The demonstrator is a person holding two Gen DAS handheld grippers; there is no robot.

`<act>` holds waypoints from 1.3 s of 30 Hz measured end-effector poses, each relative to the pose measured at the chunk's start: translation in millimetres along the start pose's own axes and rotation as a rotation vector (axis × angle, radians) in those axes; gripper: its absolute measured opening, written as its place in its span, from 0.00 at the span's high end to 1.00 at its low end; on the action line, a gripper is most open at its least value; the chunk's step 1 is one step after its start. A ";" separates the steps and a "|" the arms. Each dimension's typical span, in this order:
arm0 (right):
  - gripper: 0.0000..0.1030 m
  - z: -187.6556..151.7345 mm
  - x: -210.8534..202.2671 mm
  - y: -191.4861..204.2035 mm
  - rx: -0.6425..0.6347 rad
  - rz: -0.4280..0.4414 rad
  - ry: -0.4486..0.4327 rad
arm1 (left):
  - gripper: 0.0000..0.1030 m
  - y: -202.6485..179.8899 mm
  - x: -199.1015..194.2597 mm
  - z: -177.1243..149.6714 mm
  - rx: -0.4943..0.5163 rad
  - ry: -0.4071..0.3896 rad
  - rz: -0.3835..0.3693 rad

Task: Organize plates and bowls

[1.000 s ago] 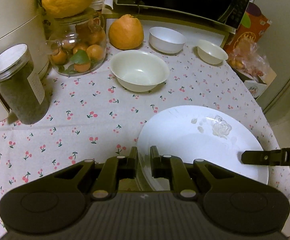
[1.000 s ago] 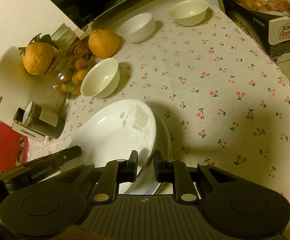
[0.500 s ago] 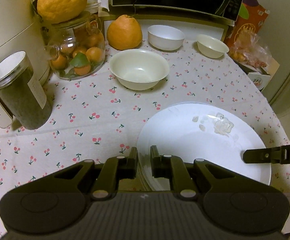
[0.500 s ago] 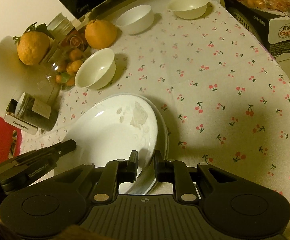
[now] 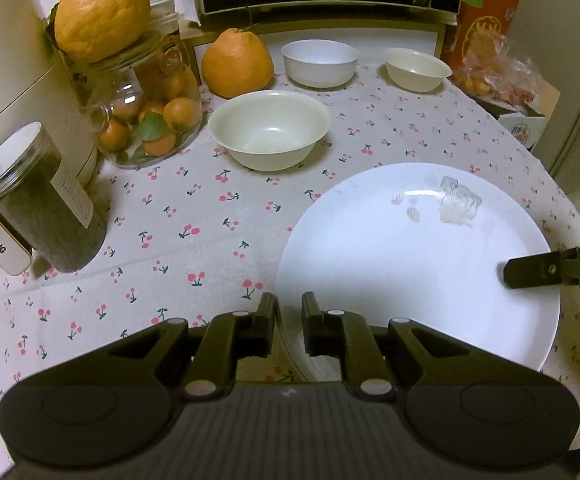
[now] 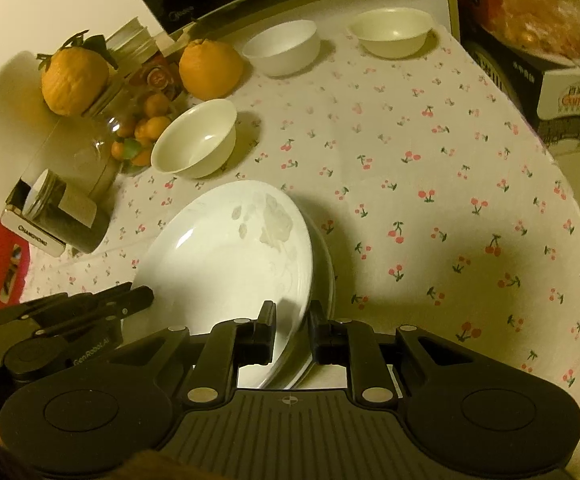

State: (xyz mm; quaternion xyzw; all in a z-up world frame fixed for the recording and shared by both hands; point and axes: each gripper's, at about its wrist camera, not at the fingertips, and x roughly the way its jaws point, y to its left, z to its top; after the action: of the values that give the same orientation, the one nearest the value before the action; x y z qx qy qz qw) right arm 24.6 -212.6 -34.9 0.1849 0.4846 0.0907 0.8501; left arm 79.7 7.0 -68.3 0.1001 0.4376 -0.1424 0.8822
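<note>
Gripping opposite rims of the white floral-embossed plate (image 5: pixel 418 264), the left gripper (image 5: pixel 289 312) and right gripper (image 6: pixel 292 320) are each clamped narrow on it, over a second plate (image 6: pixel 324 280) beneath. Beyond the plate, three empty bowls sit apart on the cherry-print tabletop (image 5: pixel 170 240): cream bowl (image 5: pixel 270 128), white bowl (image 5: pixel 320 62), small cream bowl (image 5: pixel 417 69). A glass jar (image 5: pixel 150 116) of small oranges stands left of the cream bowl.
</note>
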 end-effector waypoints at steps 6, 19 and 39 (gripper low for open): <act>0.81 -1.3 -1.2 7.7 -0.057 -0.030 -0.016 | 0.87 -1.2 1.5 -1.1 0.013 -0.001 -0.001; 0.81 3.5 -2.6 1.9 -0.047 -0.004 0.010 | 0.86 0.1 1.8 -2.0 0.018 -0.004 -0.012; 0.81 12.1 -6.9 -18.5 0.077 0.047 0.050 | 0.84 1.6 1.1 -2.6 -0.002 -0.004 -0.029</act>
State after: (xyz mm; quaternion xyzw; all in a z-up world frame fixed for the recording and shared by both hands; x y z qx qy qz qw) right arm 31.0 -234.6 -31.3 0.2265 0.5042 0.0962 0.8277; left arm 79.0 9.1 -70.7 0.0925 0.4374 -0.1547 0.8810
